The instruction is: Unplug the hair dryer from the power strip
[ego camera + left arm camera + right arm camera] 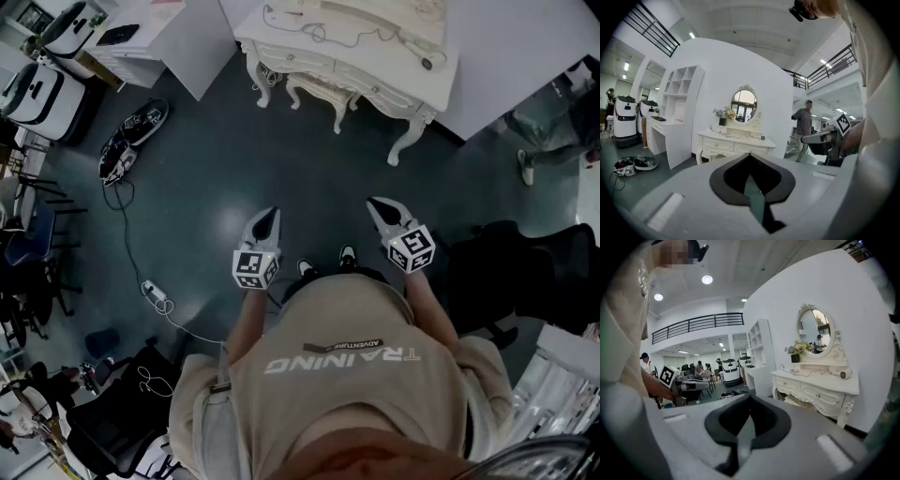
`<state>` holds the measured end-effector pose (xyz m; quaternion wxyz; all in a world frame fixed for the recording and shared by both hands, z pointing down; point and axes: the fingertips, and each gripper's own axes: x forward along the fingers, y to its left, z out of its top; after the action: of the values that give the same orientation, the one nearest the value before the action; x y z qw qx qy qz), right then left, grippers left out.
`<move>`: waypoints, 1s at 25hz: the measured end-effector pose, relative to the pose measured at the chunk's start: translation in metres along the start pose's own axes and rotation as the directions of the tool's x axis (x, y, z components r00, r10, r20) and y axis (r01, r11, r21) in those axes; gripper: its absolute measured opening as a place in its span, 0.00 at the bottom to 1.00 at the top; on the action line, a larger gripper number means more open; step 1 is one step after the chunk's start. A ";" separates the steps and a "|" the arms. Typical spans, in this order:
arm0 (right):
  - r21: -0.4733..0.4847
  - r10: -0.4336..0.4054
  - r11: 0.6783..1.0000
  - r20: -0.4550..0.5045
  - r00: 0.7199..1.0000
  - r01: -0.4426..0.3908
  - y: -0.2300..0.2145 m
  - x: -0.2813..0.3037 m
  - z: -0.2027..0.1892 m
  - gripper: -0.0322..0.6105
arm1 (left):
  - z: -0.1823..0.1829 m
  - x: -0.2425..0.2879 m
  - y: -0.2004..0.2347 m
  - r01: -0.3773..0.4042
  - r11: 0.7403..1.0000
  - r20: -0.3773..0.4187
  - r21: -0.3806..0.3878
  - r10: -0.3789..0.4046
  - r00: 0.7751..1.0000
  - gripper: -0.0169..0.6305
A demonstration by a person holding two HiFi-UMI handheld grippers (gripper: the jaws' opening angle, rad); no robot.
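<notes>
**Hair dryer point(417, 47) on the right end of the desk point(309, 64), straight ahead of the person.**
Left hand-held gripper point(270, 214) and right hand-held gripper point(377, 202) are both closed on nothing, well apart from the desk. The dryer lies along the desk top, its cord point(323, 36) trailing left. The right hand-held gripper looks nearer.

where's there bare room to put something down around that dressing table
Widest free patch: the dark floor between the dressing table legs and the person's feet. On its top, the cord and hair dryer take most of the middle and right; only the front left strip looks bare. Left floor is crowded with sneakers and a cable.
</notes>
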<state>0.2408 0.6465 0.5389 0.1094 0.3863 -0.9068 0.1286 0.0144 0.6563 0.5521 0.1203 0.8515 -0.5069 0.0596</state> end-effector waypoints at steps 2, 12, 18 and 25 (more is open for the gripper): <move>-0.007 -0.004 1.000 0.001 1.000 0.004 0.001 0.000 0.001 0.05 | 0.004 0.001 0.001 0.005 1.000 0.005 0.011 -0.005 1.000 0.03; -0.012 0.028 1.000 0.025 0.999 -0.027 0.001 0.021 0.006 0.05 | 0.020 0.010 0.011 -0.007 1.000 0.021 0.025 0.006 1.000 0.03; -0.030 0.069 0.997 0.017 0.997 -0.069 0.009 0.041 0.010 0.05 | 0.023 0.003 0.024 -0.026 1.000 0.021 0.017 0.026 0.999 0.04; -0.021 0.070 0.997 0.004 0.998 -0.070 0.020 0.064 0.002 0.05 | 0.004 0.005 0.048 -0.013 1.000 -0.002 0.006 0.013 1.000 0.03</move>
<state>0.1830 0.6160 0.5534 0.1070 0.3535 -0.9213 0.1219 -0.0254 0.6286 0.5564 0.1178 0.8485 -0.5121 0.0627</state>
